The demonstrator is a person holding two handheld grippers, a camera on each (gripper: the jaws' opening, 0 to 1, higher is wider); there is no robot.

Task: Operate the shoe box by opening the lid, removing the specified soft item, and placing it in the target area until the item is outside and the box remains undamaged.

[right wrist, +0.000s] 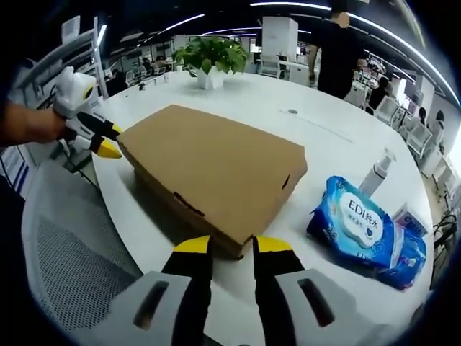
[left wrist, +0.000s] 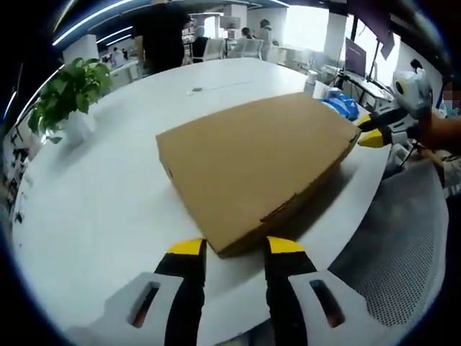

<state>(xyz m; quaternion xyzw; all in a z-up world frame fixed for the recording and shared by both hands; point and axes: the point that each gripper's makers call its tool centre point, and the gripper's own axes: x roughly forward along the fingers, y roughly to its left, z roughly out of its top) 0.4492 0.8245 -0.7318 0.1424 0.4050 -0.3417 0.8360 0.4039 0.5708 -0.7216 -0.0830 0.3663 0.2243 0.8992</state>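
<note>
the closed shoe box point(left wrist: 252, 162) lies on the worktop point(left wrist: 108, 194) between both tools, one corner facing each; left tool point(left wrist: 234, 249) and right tool point(right wrist: 229, 246) are narrowly parted, holding nothing.

ceiling light strips point(right wrist: 302, 6) are glowing at 12 o'clock, a white table point(left wrist: 108, 194) is spreading out, a mesh chair point(right wrist: 65, 267) sitting at 8 o'clock

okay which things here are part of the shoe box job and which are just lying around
Job:
box, lid shut
left tool, at one box corner
right tool, at another box corner

Lying about:
wipes pack
pump bottle
potted plant
mesh chair
</note>
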